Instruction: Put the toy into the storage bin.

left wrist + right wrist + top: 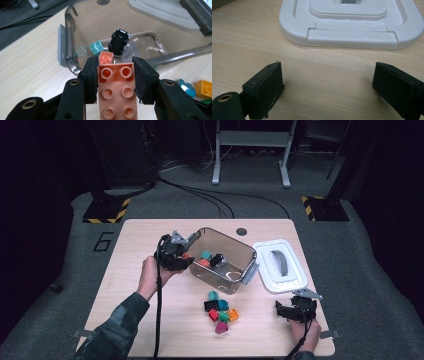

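My left gripper is shut on a salmon-pink studded brick, its pads pressed on both long sides. In the high view the left gripper hovers at the left rim of the clear plastic bin. Inside the bin lie a teal brick, a small orange brick and a black toy tyre. My right gripper rests low over the table with its jaws wide apart and nothing between them. From above, the right gripper sits near the front right corner.
The bin's white lid lies on the table right of the bin, and the lid sits just beyond my right jaws. A heap of loose bricks lies in front of the bin. The table ends close behind my right hand.
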The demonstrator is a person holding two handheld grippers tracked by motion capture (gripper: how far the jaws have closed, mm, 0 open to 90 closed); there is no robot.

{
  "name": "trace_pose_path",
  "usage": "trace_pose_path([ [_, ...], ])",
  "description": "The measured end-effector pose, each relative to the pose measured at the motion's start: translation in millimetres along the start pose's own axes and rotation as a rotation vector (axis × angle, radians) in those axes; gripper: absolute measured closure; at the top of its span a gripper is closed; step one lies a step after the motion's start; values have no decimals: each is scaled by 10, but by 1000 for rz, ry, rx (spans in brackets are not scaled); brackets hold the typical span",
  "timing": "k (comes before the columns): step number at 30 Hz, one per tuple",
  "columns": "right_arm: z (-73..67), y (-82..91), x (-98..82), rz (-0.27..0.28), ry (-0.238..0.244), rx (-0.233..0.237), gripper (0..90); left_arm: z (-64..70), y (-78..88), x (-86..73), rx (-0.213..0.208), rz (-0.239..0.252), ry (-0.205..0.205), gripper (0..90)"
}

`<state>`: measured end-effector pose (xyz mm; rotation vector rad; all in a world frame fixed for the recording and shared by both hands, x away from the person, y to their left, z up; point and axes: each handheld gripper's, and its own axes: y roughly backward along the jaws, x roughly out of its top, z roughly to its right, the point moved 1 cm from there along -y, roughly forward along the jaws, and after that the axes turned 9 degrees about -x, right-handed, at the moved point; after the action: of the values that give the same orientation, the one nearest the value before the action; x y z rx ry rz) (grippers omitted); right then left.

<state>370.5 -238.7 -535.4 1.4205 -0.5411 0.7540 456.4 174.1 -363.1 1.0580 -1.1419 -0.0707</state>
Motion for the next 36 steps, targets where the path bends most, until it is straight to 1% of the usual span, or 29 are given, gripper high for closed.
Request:
trace_pose_path([
  [4, 0, 0, 0, 0, 0, 0, 85, -42, -7, 117, 5, 10, -1, 583],
  [7, 0, 0, 0, 1, 0, 0, 85, -71, -9, 206, 13, 8, -15, 583],
  [8, 0, 0, 0, 0, 0, 0, 85, -75, -17, 232, 12, 19, -9, 583],
  [9, 0, 0, 0, 0, -1, 0, 85, -87, -13, 259, 12, 13, -19, 583],
  [12, 0, 0, 0, 0, 0, 0, 85, -98, -30, 327, 17, 16, -24, 583],
  [14, 0, 0, 0, 0, 1, 0, 85, -108, -42, 361, 16, 13, -28, 583],
  [15, 0, 0, 0, 0, 1, 0, 85, -111, -54, 374, 19, 19, -29, 583],
  [17, 0, 0, 0, 0, 0, 0, 84, -115, -71, 395, 14, 23, -20, 583],
  [19, 0, 0, 0, 1, 0, 0, 84, -132, -87, 417, 18, 17, -32, 583],
  [21, 0, 0, 0, 1, 1, 0, 85, -145, -109, 437, 17, 22, -27, 583],
  [22, -1, 0, 0, -1, 0, 0, 85, -153, -117, 448, 23, 15, -37, 583],
  [24, 0, 0, 0, 0, 0, 0, 85, -158, -148, 465, 21, 29, -26, 583],
  [26, 0, 0, 0, 0, 1, 0, 84, -171, -161, 491, 25, 21, -35, 583],
  [27, 0, 1, 0, -1, 1, 0, 84, -169, -175, 503, 25, 30, -32, 583],
  [29, 0, 0, 0, 0, 1, 0, 84, -170, -190, 532, 25, 30, -33, 583],
  [30, 0, 0, 0, 0, 0, 0, 85, -176, -195, 549, 25, 26, -40, 583],
  [33, 0, 0, 0, 0, 1, 0, 84, -184, -229, 595, 33, 28, -42, 583],
  [35, 0, 0, 0, 0, 1, 0, 84, -191, -260, 619, 28, 31, -32, 583],
  [36, 0, 0, 1, 0, 1, 0, 84, -195, -272, 632, 32, 29, -36, 583],
])
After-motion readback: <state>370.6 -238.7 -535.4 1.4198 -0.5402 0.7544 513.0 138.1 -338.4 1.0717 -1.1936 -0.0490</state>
